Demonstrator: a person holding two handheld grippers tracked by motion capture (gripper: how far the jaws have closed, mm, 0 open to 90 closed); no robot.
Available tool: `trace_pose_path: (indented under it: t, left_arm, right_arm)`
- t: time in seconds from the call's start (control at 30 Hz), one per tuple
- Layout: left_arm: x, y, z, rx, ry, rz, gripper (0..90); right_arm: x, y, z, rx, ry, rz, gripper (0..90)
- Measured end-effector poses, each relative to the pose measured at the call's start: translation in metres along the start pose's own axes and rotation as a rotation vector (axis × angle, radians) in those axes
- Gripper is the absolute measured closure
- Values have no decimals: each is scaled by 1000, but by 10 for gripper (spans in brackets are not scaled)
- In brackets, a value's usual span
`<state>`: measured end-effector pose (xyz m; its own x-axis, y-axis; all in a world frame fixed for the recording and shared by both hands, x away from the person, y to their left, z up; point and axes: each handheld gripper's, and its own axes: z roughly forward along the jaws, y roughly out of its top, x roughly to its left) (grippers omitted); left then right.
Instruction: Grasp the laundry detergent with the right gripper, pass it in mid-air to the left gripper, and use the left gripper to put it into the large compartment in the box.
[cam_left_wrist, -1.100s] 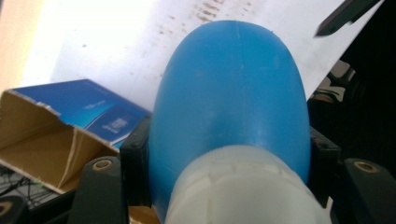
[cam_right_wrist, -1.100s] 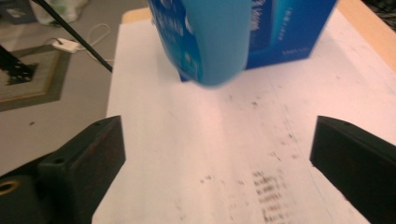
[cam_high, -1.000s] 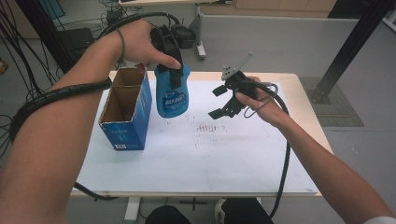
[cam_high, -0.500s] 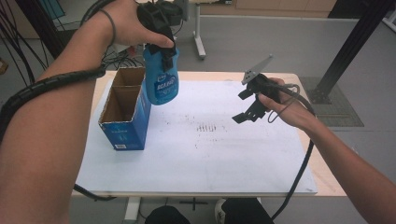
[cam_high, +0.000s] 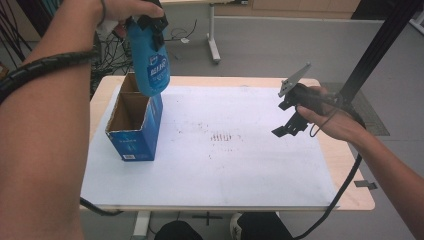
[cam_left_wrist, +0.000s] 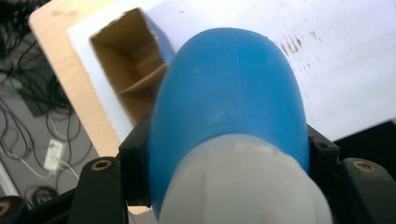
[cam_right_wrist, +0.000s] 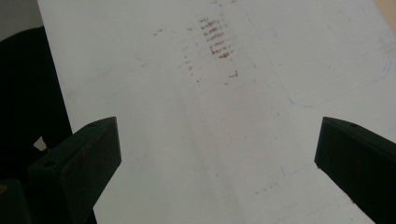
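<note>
Bottle transfer is under way. The left tongs (cam_high: 152, 22) pinch the blue bottle (cam_high: 150, 62) near its white cap end; in the left gripper view both jaws press against the bottle's (cam_left_wrist: 229, 98) sides. Compared with one second ago, when the bottle hung low just beside the box at the box's 3 o'clock side, the bottle has been lifted clear of the table (cam_high: 345, 165) and carried toward 12 o'clock. It now hangs upright in the air, base down, above the far end of the open cardboard box (cam_high: 132, 135), apart from the box rim. The left gripper view looks past the bottle into the box (cam_left_wrist: 135, 74) opening, where an inner divider is visible.

The right tongs (cam_high: 286, 116) stand spread and empty, held above the white mat (cam_high: 240, 165) at the 3 o'clock side of the table. Over the same second they have shifted toward 3 o'clock, farther from the box. In the right gripper view, both jaws are wide apart with bare, stained mat (cam_right_wrist: 210, 116) between them.

Judgement: the lift gives the bottle enough height to pass over the box wall. Lowering into a compartment appears to be the next step, and the base must be aligned clear of the divider and rim.
</note>
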<state>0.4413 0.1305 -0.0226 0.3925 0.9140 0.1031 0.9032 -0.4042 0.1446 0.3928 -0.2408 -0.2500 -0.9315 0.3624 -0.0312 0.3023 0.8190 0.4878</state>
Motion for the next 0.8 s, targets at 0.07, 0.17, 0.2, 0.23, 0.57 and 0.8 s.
trace_pose_path:
  t: [0.07,0.17,0.2,0.23,0.57,0.8]
  left_arm:
    - [8,-1,-6,-14,10,-55,375]
    - [17,-4,-12,-31,24,-131,375]
    - [19,-5,-13,-32,29,-139,375]
    - [21,-5,-15,-33,36,-147,375]
    - [41,-11,-24,-54,38,-283,375]
    - [53,-15,-25,-70,43,-368,375]
  right_arm:
    - [1,-3,-2,19,-5,-4,4]
    - [3,-7,-6,48,-13,-14,4]
    - [3,-8,-7,53,-19,-19,4]
    - [3,-9,-8,55,-23,-20,4]
    - [5,-17,-16,80,-56,-24,4]
    - [5,-21,-19,86,-65,-20,4]
